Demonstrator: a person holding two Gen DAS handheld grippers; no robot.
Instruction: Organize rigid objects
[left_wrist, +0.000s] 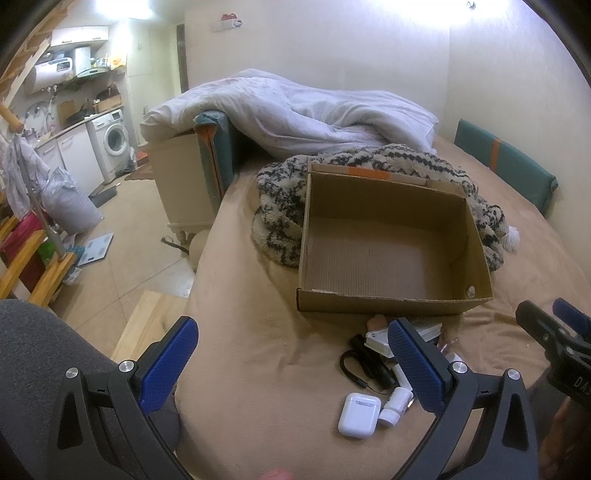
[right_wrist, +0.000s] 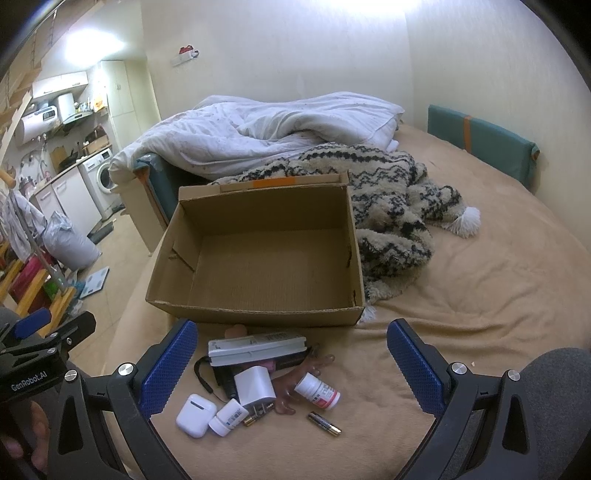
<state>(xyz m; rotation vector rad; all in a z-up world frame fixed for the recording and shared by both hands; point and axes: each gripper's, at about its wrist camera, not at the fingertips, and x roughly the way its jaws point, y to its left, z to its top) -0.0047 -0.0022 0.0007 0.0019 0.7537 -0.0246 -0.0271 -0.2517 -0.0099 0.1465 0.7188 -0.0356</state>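
Note:
An open, empty cardboard box (right_wrist: 258, 258) sits on the tan bed; it also shows in the left wrist view (left_wrist: 391, 247). In front of it lies a heap of small items: a white earbud case (right_wrist: 195, 415), a small white bottle (right_wrist: 228, 417), a white charger plug (right_wrist: 255, 386), a pill bottle (right_wrist: 317, 391), a battery (right_wrist: 325, 424) and a flat white box (right_wrist: 256, 347). The earbud case (left_wrist: 359, 414) also shows in the left wrist view. My right gripper (right_wrist: 291, 369) is open above the heap. My left gripper (left_wrist: 291, 369) is open, left of the heap.
A black-and-cream knitted blanket (right_wrist: 391, 221) lies behind and right of the box. A white duvet (right_wrist: 266, 136) is piled at the back. The bed edge (left_wrist: 192, 295) drops to the floor on the left. A teal cushion (right_wrist: 480, 140) leans on the right wall.

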